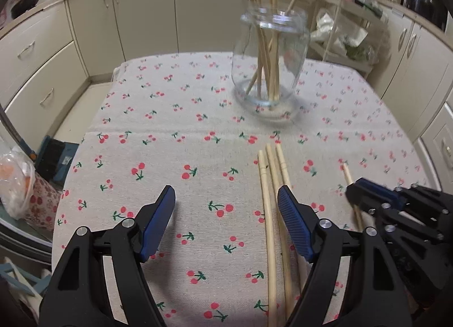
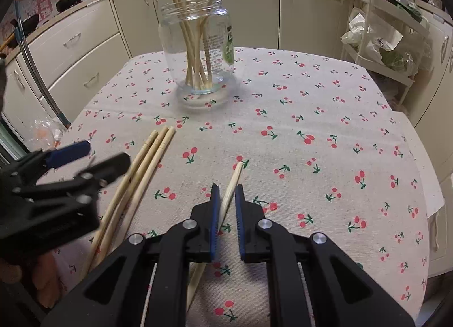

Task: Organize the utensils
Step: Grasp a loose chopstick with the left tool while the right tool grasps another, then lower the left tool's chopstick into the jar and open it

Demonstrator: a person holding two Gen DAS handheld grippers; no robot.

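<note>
A clear glass jar [image 1: 269, 57] [image 2: 199, 49] holds several wooden chopsticks and stands at the far middle of the cherry-print tablecloth [image 1: 184, 140]. Three loose chopsticks [image 1: 269, 213] [image 2: 138, 174] lie side by side on the cloth. My left gripper [image 1: 226, 216] is open, its right finger resting over those three sticks; it also shows in the right wrist view [image 2: 93, 157]. My right gripper [image 2: 226, 202] has its jaws narrowly apart around a single chopstick [image 2: 232, 188] that lies between the fingers; contact is unclear. That gripper also shows in the left wrist view [image 1: 368, 193].
Cream kitchen cabinets [image 2: 93, 52] surround the table on the left, back and right. A white wire rack with bags [image 2: 379, 40] stands at the right rear. A plastic bag [image 1: 17, 182] hangs by the table's left edge.
</note>
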